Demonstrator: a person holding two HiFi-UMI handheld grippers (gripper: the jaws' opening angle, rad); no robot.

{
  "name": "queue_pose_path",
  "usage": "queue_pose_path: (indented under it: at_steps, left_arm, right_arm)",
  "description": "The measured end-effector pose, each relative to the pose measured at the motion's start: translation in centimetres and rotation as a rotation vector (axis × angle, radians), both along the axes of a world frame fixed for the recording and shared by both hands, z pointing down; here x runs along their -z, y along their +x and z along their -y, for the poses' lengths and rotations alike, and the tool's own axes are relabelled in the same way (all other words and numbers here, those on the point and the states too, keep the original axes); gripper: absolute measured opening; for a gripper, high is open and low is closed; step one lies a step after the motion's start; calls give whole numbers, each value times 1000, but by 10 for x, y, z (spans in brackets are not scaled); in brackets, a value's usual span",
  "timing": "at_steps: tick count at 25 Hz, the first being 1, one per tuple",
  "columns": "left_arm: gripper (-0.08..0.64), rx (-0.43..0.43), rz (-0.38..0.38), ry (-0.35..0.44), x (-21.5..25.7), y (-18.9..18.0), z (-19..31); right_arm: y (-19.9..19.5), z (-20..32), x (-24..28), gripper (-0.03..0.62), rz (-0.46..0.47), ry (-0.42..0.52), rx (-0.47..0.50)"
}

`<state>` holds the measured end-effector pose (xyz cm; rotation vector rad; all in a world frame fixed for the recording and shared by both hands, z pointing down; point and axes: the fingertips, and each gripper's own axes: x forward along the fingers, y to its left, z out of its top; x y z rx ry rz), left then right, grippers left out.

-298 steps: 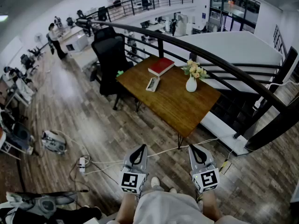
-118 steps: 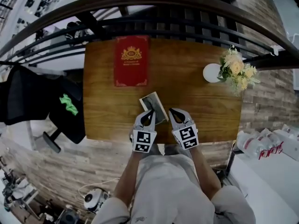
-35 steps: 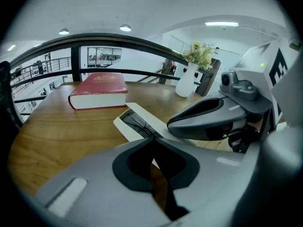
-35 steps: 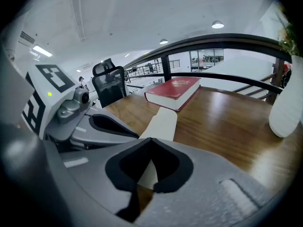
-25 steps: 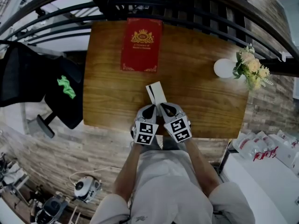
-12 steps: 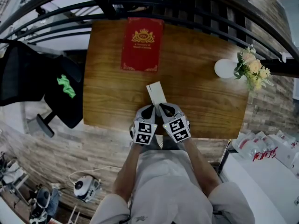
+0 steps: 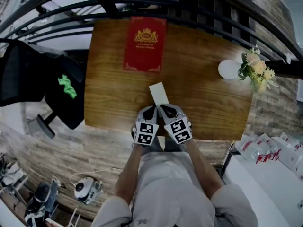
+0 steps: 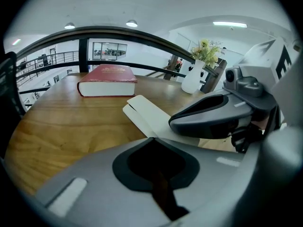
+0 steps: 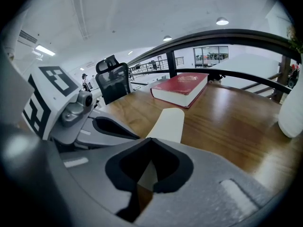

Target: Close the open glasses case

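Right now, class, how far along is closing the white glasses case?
Done, apparently: the flat white rectangular glasses case lies folded, lid over base. In hand: left gripper and right gripper sit at its near end, jaws together, holding nothing. Left: perhaps a final press; a seam shows.

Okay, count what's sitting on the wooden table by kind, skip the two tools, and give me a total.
Book: 1
Glasses case: 1
Vase of flowers: 1
Total: 3
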<state>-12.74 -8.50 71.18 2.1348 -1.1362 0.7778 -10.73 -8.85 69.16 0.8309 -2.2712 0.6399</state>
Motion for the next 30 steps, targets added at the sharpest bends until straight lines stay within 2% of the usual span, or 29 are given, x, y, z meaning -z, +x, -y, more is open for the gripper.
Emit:
queue_pose_path:
  at_steps: [4, 12, 19, 30]
  left_arm:
    - [20, -25, -7, -1, -1, 7, 0]
    - [20, -23, -23, -4, -3, 7, -1]
    - [20, -28, -20, 9, 2, 1, 2]
    - [20, -30, -43, 160, 62, -30, 30]
  right_arm:
    - [-6, -5, -6, 2, -8, -15, 22]
    - [-8, -7, -8, 2, -12, -13, 33]
    - [-6, -3, -2, 3, -2, -1, 3]
    - [13, 19, 51, 2, 18, 127, -99]
